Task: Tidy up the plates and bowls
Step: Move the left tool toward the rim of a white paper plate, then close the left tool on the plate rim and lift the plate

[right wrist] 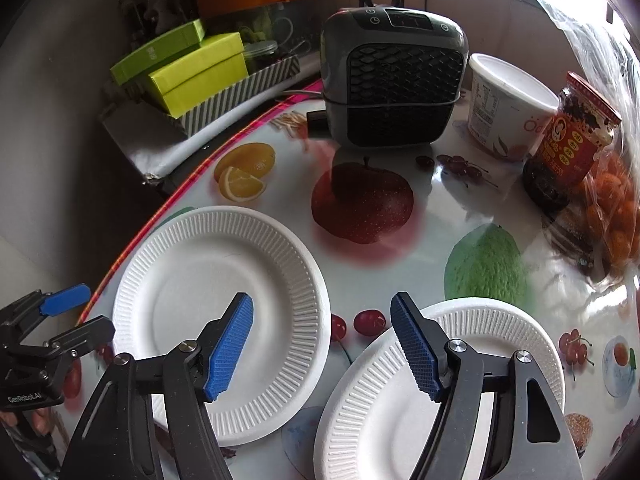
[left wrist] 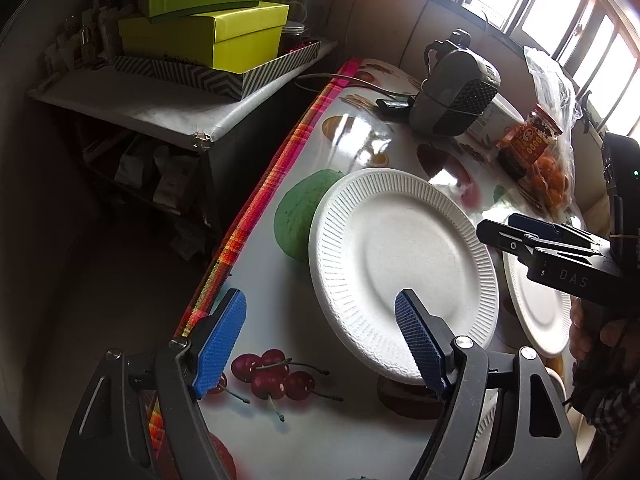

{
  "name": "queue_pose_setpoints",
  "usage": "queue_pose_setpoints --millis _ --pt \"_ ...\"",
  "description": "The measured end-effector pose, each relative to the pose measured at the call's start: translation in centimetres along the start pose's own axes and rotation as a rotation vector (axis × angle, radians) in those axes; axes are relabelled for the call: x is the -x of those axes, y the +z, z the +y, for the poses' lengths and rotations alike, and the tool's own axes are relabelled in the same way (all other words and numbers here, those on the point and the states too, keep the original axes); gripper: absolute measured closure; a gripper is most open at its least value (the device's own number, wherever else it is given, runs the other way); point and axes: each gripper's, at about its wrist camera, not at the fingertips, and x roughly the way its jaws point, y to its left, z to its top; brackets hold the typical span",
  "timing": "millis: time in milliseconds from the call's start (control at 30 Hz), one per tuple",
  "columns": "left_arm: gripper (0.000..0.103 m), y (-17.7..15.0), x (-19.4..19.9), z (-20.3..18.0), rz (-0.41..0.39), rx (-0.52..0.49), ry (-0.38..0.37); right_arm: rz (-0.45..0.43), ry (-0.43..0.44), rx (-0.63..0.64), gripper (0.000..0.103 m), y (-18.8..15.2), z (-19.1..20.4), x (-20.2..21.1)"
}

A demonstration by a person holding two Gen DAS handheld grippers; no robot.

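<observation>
Two white ribbed paper plates lie on the fruit-print table. The left plate (left wrist: 404,268) (right wrist: 222,320) lies near the table's left edge. The right plate (right wrist: 440,392) (left wrist: 538,312) lies beside it, apart from it. My left gripper (left wrist: 320,344) is open and empty, hovering over the near-left rim of the left plate; it also shows in the right wrist view (right wrist: 76,314). My right gripper (right wrist: 322,344) is open and empty, above the gap between the two plates; it shows in the left wrist view (left wrist: 508,228) over the right plate.
A grey fan heater (right wrist: 394,76) stands at the back of the table (right wrist: 400,264). A white tub (right wrist: 508,104), a sauce jar (right wrist: 568,144) and a bag of oranges (right wrist: 616,208) stand at the back right. A shelf with green boxes (left wrist: 208,32) stands left of the table.
</observation>
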Motion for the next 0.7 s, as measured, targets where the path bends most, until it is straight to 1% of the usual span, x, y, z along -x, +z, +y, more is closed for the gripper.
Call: queue_pose_setpoints --millis 100,167,300,367,433,500,533,567,600,667,700 --pt "0.028 0.0 -0.2 -0.1 0.007 0.003 -0.003 0.026 0.011 0.004 0.034 -0.2 0.1 -0.7" --pt "0.029 0.0 -0.4 -0.2 0.015 0.004 -0.009 0.038 0.013 0.004 0.042 -0.3 0.0 -1.1" --pt "0.03 0.1 -0.9 -0.1 0.045 0.016 -0.02 0.054 0.021 -0.008 0.049 -0.4 -0.3 -1.5" --pt "0.039 0.1 -1.2 -0.1 0.059 0.021 -0.024 0.06 0.028 -0.011 0.055 -0.4 -0.3 -1.6" --pt "0.042 0.0 -1.5 -0.1 0.066 0.021 -0.023 0.062 0.036 -0.013 0.058 -0.4 -0.3 -1.7" --pt "0.042 -0.1 -1.5 -0.3 0.066 0.018 -0.022 0.065 0.043 -0.013 0.064 -0.4 -0.2 -1.7" --pt "0.045 0.0 -1.5 -0.3 0.065 0.021 -0.023 0.067 0.046 -0.013 0.068 -0.4 -0.1 -1.7" --pt "0.05 0.0 -1.4 -0.3 0.065 0.022 -0.028 0.067 0.046 -0.014 0.069 -0.4 -0.1 -1.7" --pt "0.053 0.0 -1.4 -0.4 0.065 0.019 -0.03 0.068 0.048 -0.013 0.07 -0.4 -0.1 -1.7" --pt "0.062 0.1 -1.6 -0.5 0.071 0.012 -0.026 0.068 0.055 -0.013 0.076 -0.4 -0.1 -1.8" --pt "0.064 0.1 -1.6 -0.6 0.076 0.008 -0.027 0.068 0.056 -0.012 0.077 -0.4 0.0 -1.8"
